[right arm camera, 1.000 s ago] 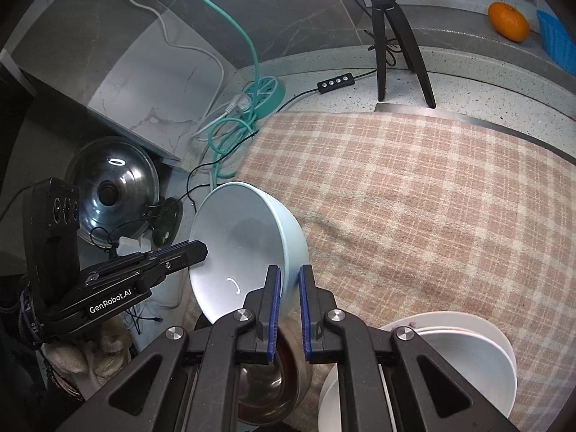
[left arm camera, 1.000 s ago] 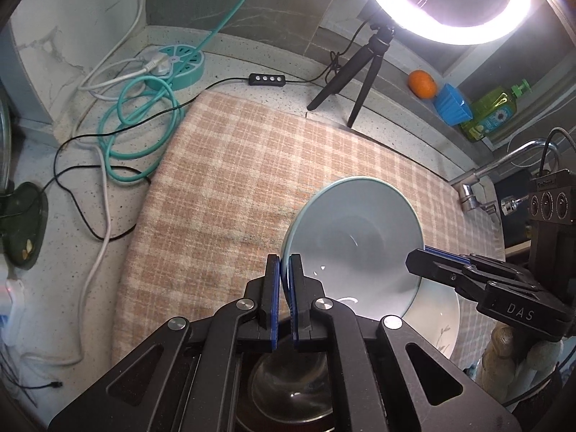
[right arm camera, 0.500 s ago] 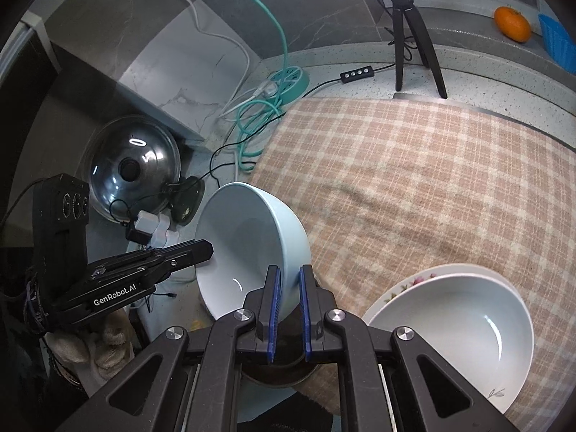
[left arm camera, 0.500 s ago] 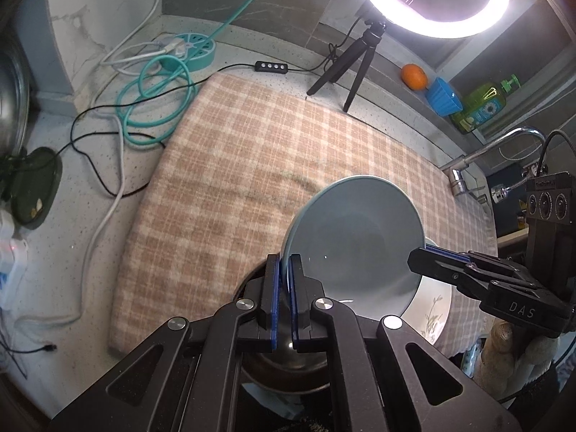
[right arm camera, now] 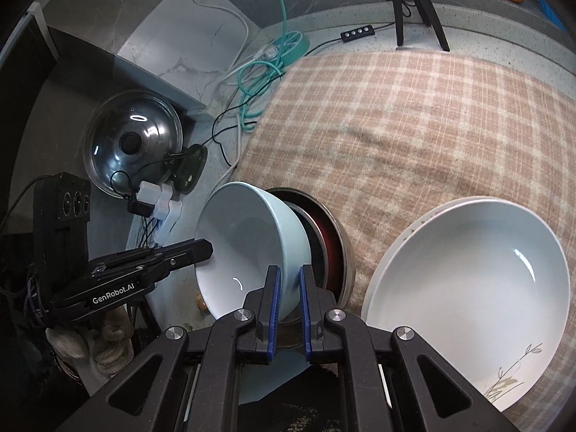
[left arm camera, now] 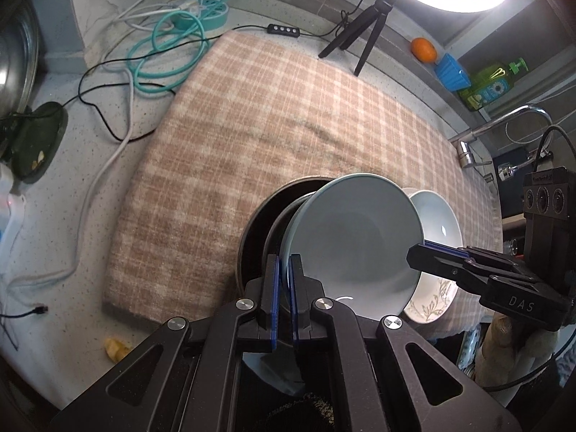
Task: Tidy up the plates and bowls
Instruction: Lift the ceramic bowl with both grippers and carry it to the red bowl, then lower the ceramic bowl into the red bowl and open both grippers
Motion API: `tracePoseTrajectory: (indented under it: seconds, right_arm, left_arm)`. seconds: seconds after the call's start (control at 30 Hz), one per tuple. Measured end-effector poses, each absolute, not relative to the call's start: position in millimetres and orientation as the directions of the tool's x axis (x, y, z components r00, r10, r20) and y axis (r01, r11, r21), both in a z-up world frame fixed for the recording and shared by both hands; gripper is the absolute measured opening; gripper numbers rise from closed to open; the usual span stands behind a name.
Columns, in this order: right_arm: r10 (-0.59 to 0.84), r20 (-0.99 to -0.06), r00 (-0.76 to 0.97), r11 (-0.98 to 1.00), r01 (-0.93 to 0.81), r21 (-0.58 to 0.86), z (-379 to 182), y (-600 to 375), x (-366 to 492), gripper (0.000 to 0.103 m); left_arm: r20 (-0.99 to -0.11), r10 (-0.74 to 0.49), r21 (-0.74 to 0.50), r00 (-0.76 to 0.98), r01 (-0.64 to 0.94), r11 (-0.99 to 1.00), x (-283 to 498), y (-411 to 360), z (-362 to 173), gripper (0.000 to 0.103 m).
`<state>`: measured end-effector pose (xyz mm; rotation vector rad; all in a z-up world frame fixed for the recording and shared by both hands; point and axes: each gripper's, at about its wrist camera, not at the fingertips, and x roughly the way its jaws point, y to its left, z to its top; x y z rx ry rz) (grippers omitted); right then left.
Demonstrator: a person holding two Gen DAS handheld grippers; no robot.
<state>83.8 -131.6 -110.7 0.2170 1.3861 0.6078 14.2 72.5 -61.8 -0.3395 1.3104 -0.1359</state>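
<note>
Left gripper (left arm camera: 284,298): clamped on near-left rim of pale blue bowl (left arm camera: 356,248).
Blue bowl: held tilted by both grippers, mouth toward the cameras, just above and in front of dark metal bowl (left arm camera: 259,223) on checked mat (left arm camera: 252,126).
Right gripper (right arm camera: 288,309): pinching opposite rim of blue bowl; neither nearer.
White bowl (right arm camera: 468,280): right of blue bowl, seemingly stacked on a floral-edged dish; likely nesting target.
Look: glossy, plain, deep-sided.

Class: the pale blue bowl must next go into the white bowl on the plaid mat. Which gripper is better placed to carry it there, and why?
Right. The right gripper clamps the pale blue bowl on the rim facing the white bowl; the left gripper grips the far rim.
</note>
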Motion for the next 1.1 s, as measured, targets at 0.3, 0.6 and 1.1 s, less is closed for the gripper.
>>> tracePoseTrajectory:
  seconds: [0.3, 0.6, 1.1]
  right_arm:
    - [0.501, -0.865, 0.035, 0.841, -0.258, 0.476, -126, -130, 80, 0.010]
    - [0.483, -0.875, 0.033, 0.852, -0.251, 0.460, -133, -129, 84, 0.009]
    - [0.487, -0.872, 0.047, 0.844, -0.282, 0.456, -125, -130, 84, 0.024]
  left_arm:
    - [-0.929, -0.285, -0.316, 0.237, -0.102, 0.943, 10, 74, -73, 0.003]
    - [-0.931, -0.282, -0.312, 0.233, -0.104, 0.944, 14, 73, -79, 0.004]
    - [-0.933, -0.261, -0.292, 0.248, -0.098, 0.951, 12, 73, -78, 0.007]
